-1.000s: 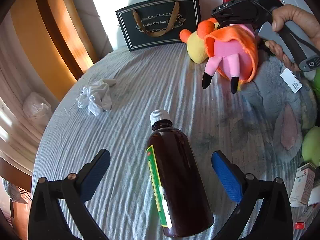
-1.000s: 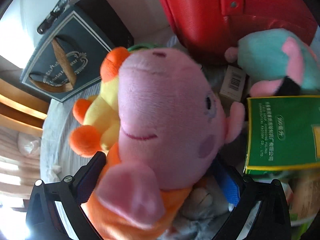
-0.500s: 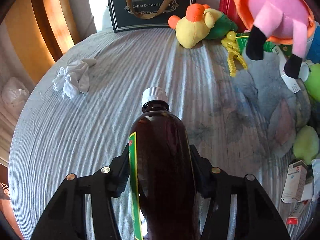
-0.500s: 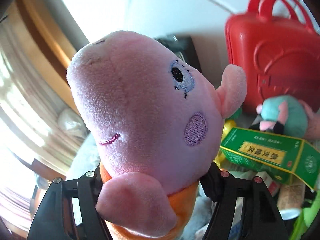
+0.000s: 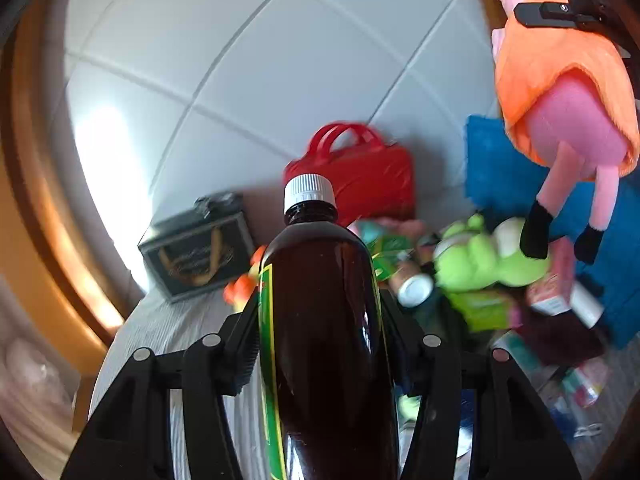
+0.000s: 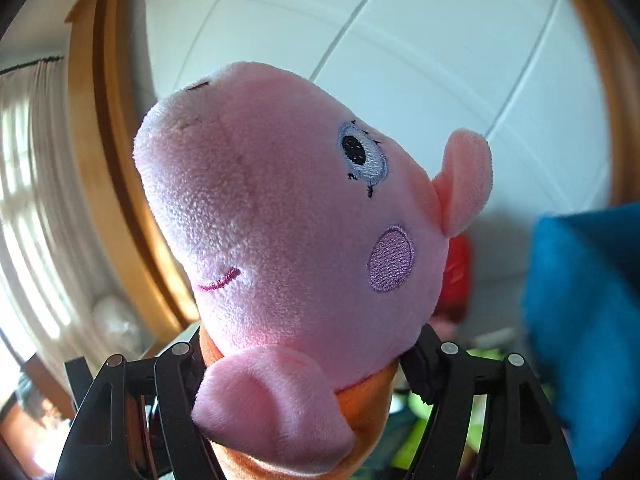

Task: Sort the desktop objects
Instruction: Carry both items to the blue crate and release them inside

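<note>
Your left gripper (image 5: 320, 344) clamped the brown bottle (image 5: 324, 320), neck pointing straight ahead, while your right gripper (image 6: 308, 364) squeezed the pig plush (image 6: 296, 216) held higher to its right.

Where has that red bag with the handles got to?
In the left wrist view the red bag stands at the back against the white tiled wall, right behind the brown bottle's white cap, with the black gift bag to its left.

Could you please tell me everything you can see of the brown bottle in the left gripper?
The brown bottle is dark, glossy, seemingly plastic, with a ribbed white screw cap, closed, and a green, yellow-edged label down one side. It points cap-first away from the camera, lifted clear of the bed, clamped at its body between the left gripper's black fingers. Nothing else touches it.
</note>
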### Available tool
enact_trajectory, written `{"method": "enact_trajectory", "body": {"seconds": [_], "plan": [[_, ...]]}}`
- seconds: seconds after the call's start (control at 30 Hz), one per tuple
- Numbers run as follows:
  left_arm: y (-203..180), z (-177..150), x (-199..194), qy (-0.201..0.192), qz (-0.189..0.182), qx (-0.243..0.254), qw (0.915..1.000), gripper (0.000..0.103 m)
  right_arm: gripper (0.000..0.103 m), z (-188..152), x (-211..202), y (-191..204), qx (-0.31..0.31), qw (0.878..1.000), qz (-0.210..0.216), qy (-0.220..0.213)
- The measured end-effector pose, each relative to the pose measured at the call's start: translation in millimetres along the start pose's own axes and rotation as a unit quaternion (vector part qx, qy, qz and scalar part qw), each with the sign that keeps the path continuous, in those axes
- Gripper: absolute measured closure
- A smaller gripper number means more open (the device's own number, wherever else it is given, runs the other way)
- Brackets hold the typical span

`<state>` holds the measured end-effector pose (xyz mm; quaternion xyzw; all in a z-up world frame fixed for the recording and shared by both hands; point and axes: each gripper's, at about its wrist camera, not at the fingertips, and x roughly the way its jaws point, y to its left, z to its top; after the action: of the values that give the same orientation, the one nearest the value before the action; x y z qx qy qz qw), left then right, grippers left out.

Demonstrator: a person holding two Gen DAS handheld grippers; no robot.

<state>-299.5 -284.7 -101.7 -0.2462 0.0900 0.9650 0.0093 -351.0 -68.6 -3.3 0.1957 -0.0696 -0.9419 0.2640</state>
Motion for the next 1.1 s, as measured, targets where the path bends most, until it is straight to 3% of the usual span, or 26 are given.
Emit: {"method": "enact_trajectory", "body": {"seconds": [0.13,0.27,0.47,0.6,0.7,0.77,0.83,0.9,1.0,1.1], "plan": [[-92,67,-29,-0.065,-0.086,0.056,0.9926,0.05,0.03,27,-116,-38,0.004,0.994,-0.087,-0.063],[-182,123,-50,-0.115,-0.159,0.09,0.9764,0.05,0.03,45,-206,-86,0.006,0.981,-0.17,-0.098],[-293,179,-47,-0.122,-0.223,0.107,0.9612,0.05,0.029,57,-280,-181,0.042,0.964,-0.241,-0.102],[-350,204,-35,-0.128,-0.223,0.135,0.9567,0.05,0.029,59,-296,-247,0.061,0.959,-0.268,-0.072],[-388,225,-23,-0.118,-0.197,0.144,0.9625,0.048,0.025,48,-329,-300,0.077,0.957,-0.275,-0.058],[-409,239,-16,-0.109,-0.174,0.148,0.9674,0.035,0.018,46,-329,-345,0.084,0.953,-0.288,-0.04],[-421,250,-4,-0.107,-0.153,0.143,0.972,0.008,0.015,45,-306,-357,0.107,0.95,-0.292,-0.02],[-423,256,-4,-0.111,-0.142,0.128,0.9753,0.004,0.013,41,-301,-393,0.146,0.947,-0.286,-0.006],[-424,258,4,-0.104,-0.126,0.11,0.9805,0.0,0.012,26,-301,-401,0.168,0.951,-0.259,-0.024],[-421,254,12,-0.09,-0.116,0.106,0.9834,0.0,0.008,27,-294,-418,0.164,0.951,-0.263,0.003]]}}
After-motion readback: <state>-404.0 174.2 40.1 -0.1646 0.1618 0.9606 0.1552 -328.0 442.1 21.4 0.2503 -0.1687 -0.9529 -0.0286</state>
